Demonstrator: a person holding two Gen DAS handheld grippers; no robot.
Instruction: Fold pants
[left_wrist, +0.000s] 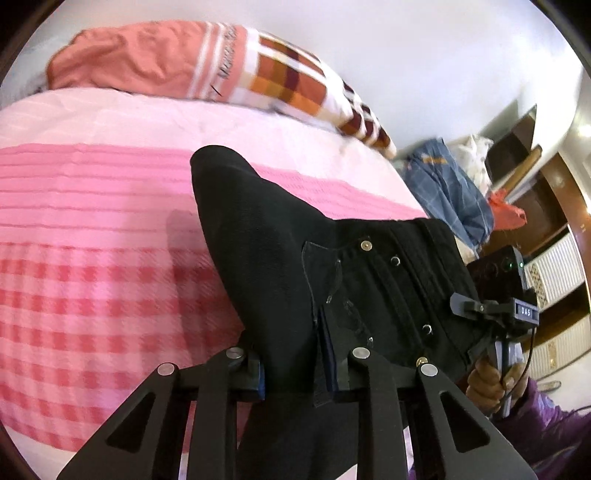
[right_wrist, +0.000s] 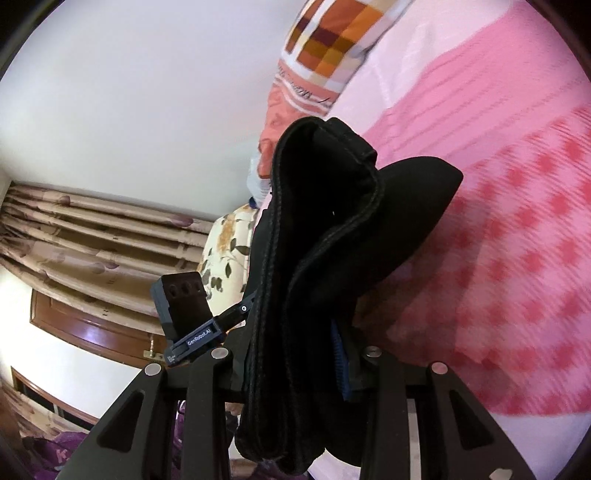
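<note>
Black pants (left_wrist: 295, 258) held aloft over a pink checked bedspread (left_wrist: 92, 277), pinched at two points and clear of the bed for most of their visible length; left gripper (left_wrist: 299, 373) clamped on a thick bunch of cloth near the fly, rivets and snap studs showing just beyond the fingers; right gripper (right_wrist: 295, 369) closed on a stacked wad of seamed layers, apparently the waistband or a doubled edge, though which cannot be told for certain; both grips taken close to the waist, probably so the legs hang free and the garment can be stretched flat between the two hands before being laid down. Seen from the left wrist, right tool at the far edge of the cloth, a hand (left_wrist: 484, 384) wrapped round its handle, a purple sleeve (left_wrist: 546, 435) below; spread between the two grippers likely meant to keep the fabric taut. One dark tip of cloth (left_wrist: 218, 166) jutting toward the bed's far side, sagging nowhere onto the cover. Patchwork pillow (left_wrist: 280, 77) at the head of the bed, a heap of blue clothing (left_wrist: 443, 188) off its side, floral curtains (right_wrist: 92, 229) behind; bedspread bare beneath the pants, presumably the surface chosen for the fold; fold itself judged not yet begun.
</note>
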